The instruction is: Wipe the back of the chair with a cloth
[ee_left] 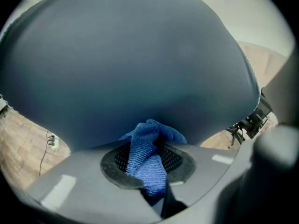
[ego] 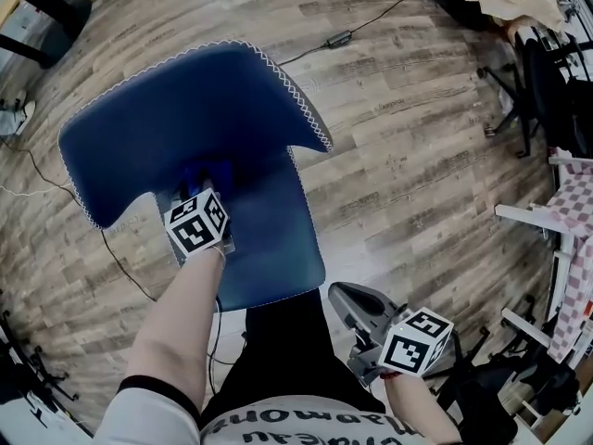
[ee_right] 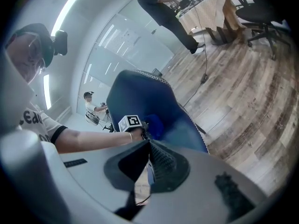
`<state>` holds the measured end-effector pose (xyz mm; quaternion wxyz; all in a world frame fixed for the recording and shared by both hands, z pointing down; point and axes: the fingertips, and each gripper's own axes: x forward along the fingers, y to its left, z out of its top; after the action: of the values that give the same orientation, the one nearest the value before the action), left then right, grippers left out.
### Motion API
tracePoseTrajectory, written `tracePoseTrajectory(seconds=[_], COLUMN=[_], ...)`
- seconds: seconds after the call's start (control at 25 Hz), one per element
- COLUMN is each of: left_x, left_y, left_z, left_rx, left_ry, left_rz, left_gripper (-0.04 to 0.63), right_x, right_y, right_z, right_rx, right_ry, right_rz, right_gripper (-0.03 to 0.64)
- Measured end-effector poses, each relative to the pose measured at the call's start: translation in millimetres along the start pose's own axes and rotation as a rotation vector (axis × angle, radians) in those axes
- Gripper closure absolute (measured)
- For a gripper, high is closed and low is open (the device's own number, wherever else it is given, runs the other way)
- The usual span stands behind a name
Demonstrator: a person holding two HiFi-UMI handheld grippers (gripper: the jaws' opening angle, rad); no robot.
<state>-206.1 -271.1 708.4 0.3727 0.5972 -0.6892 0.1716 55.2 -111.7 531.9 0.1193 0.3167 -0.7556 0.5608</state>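
Nearest, at the lower right of the head view, the right gripper [ego: 346,298] hangs off to the side, well apart from the work. Its own view shows the two jaws drawn together with nothing between them. Just above and left of centre, the left gripper [ego: 205,191] reaches forward on an outstretched arm, its jaws clamped on a blue cloth [ee_left: 147,154]. A bunched wad of the cloth sticks out past the tips and touches the blue upholstery of the chair [ego: 185,100]. That surface fills most of the left gripper view, and I take it for the back. The cloth looks like soft, light, loopy towelling. It will probably fold and drag rather than slide, so the hold near its middle, with a pad left free in front, seems right. Pressing flatter would likely bring more of it onto the surface. The chair's padding looks smooth and slightly yielding, edged with white stitching. The chair could shift under a firm stroke, so the idle gripper might steady it at the edge. Beyond the chair, the wood-look floor [ego: 417,146] spreads across the frame. A black cable [ego: 369,21] trails toward the upper right, where dark office chairs [ego: 547,86] stand along the right edge.
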Motion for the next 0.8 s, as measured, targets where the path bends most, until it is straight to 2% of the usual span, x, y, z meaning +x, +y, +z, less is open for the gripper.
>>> tracePoseTrajectory(seconds=[0.2,0.4,0.8], left_x=[11.7,22.3,28.0], left_y=[-62.3,-109.2,-161.9], left_z=[1.0,-2.0,-10.4], left_rx=[0.067,0.091,0.214], left_ry=[0.006,0.038,0.083], left_rz=[-0.15,-0.256,-0.385], left_gripper=[0.534,0.532,0.523], right_x=[-2.4,-6.9,-12.2], right_y=[-2.4,-6.9,-14.2], right_z=[-1.2,2.0,-0.2], right_rx=[0.013,0.022,0.053], right_ry=[-0.006,-0.02,-0.047], right_rz=[-0.001,-0.011,-0.032], right_gripper=[0.603,0.603,0.603])
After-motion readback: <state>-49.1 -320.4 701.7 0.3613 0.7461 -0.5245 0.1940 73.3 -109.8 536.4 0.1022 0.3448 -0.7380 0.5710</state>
